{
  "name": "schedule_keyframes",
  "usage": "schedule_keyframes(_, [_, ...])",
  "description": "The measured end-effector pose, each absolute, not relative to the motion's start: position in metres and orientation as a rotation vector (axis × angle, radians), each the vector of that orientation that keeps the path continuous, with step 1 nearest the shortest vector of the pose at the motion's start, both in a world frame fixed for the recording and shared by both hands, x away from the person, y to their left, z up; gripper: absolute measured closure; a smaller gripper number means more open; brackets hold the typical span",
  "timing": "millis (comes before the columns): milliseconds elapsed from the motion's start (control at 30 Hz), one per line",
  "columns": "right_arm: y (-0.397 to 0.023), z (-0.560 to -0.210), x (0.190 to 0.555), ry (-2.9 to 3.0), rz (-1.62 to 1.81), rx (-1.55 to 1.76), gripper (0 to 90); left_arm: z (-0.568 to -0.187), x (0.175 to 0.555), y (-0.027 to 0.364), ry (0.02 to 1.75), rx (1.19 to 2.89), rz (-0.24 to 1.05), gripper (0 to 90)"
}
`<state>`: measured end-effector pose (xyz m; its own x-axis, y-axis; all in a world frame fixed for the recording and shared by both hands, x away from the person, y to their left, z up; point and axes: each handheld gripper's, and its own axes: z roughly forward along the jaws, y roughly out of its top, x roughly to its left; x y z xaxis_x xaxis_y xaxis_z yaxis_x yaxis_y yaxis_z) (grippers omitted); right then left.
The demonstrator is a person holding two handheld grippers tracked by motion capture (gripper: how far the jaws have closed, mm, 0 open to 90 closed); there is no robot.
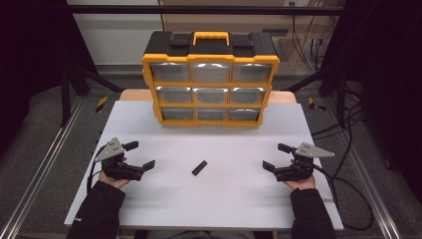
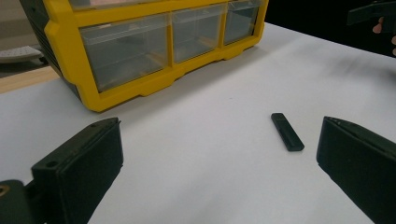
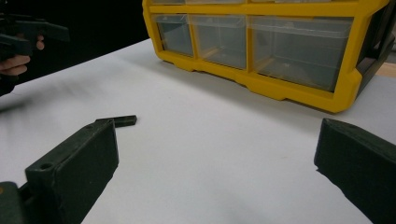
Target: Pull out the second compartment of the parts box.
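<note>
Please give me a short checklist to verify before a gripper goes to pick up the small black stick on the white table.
1. Black stick lies flat and free on the white table, nothing touching it: ok.
2. Left gripper has its jaws wide apart with nothing between them: ok.
3. Right gripper has its jaws wide apart with nothing between them: ok.
4. Path from each gripper to the stick is bare table: ok.
5. Yellow drawer cabinet stands at the far side, well apart from the stick: ok.
6. All nine drawers look closed from the high view; which one is meant for the stick: cannot tell.
</note>
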<state>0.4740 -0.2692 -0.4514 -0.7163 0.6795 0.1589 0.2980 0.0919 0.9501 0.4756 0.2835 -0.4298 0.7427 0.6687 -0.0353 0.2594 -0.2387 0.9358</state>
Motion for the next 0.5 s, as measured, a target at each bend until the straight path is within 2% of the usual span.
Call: schedule_keyframes(500, [-0.2693,-0.4510,0.4732,2.050,1.664,0.958,0.3,-0.4259,0.4753,0.2808,0.729,1.823,0.460,0.2])
